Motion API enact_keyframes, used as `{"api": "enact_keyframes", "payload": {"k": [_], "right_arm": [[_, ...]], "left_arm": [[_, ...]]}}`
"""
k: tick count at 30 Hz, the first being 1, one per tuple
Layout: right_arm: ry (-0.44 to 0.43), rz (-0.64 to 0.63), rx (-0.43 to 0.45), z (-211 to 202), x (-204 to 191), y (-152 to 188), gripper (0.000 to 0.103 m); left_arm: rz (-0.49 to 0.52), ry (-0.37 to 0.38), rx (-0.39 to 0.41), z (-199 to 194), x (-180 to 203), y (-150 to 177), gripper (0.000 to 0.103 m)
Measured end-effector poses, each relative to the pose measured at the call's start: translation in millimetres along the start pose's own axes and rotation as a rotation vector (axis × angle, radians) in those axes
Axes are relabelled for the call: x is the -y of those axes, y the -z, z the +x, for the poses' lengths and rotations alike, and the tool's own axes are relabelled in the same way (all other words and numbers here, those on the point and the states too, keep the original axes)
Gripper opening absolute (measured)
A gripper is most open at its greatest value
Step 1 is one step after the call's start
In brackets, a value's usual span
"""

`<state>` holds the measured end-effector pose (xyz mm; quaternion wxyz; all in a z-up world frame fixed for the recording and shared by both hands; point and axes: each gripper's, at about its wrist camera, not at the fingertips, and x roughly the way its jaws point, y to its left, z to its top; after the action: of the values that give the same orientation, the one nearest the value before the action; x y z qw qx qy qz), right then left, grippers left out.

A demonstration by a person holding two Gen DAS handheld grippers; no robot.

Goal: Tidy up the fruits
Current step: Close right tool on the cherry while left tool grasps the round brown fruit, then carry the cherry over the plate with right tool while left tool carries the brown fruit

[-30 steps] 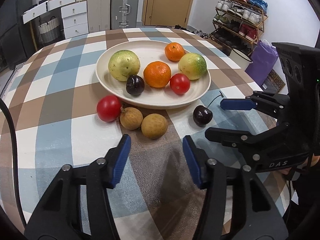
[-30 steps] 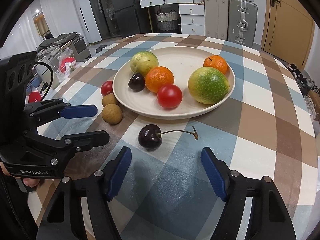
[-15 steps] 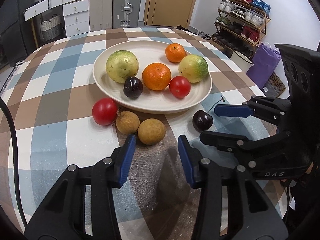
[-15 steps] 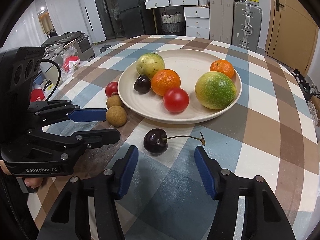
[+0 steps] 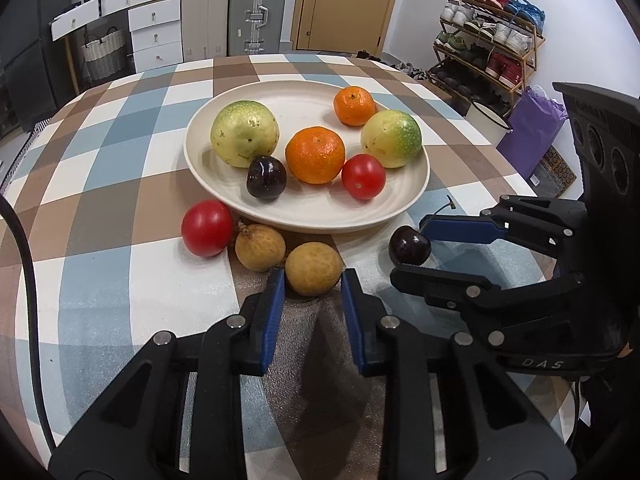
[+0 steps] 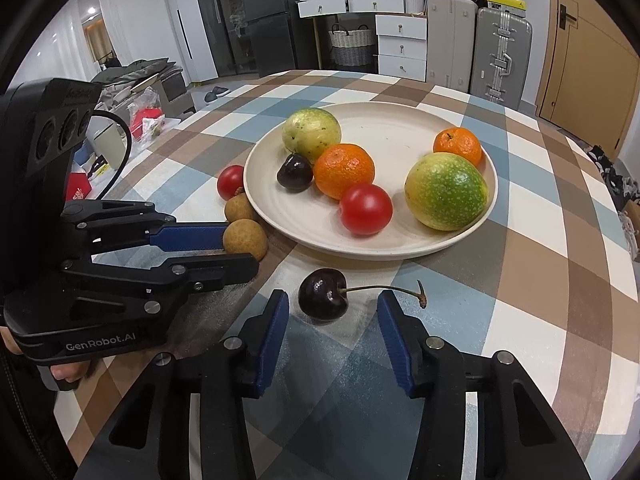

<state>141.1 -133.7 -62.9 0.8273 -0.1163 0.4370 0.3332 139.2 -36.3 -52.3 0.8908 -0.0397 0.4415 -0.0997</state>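
Left tool [image 5: 313, 278] low over the checked bench [image 5: 100, 280], jaws parted, blue fingertips [image 5: 276, 280] flanking the near longan [image 5: 314, 268]; pads look just at its sides, firm contact not certain. Nothing lifted.

Right tool [image 6: 330, 306] also released, jaws spread wide. Dark cherry [image 6: 323, 295] sits on the bench between its fingertips [image 6: 280, 304], closer to the left pad, touching neither as far as can be seen. Cherry stem trails rightward toward the right pad.

Just beyond the left tool: second longan [image 5: 259, 247] left of the first, the two nearly touching. Loose red tomato [image 5: 207, 228] further left, against that second longan. All three sit just outside the near rim of the plate [image 5: 320, 222].

On the cream plate, ahead of both tools, nearest row: dark plum-like fruit [image 5: 266, 178], larger orange [image 5: 315, 155], red tomato [image 5: 363, 176]. Behind them: a yellow-green round fruit [image 5: 244, 134] on the left, a greener one [image 5: 391, 138] on the right, and a small orange [image 5: 354, 105] farthest back.

Beyond the bench edge: white drawers [image 5: 154, 30], two suitcases [image 5: 258, 12], wooden door [image 5: 344, 0], shoe rack [image 5: 488, 36] off right.
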Motion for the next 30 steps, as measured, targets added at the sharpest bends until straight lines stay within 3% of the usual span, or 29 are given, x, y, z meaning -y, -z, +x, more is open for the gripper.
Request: {"api": "enact_keyframes", "payload": {"k": [18,30], "right_arm": [[0.013,-0.031,0.006,0,-5,1,0.026],[0.027,-0.033,0.023,-12,-6,5,0.026]], "left_arm": [[0.002,0.016,0.05,-11,-1,2,0.025],[0.001,0.027,0.088,-23,0,1,0.025]]}}
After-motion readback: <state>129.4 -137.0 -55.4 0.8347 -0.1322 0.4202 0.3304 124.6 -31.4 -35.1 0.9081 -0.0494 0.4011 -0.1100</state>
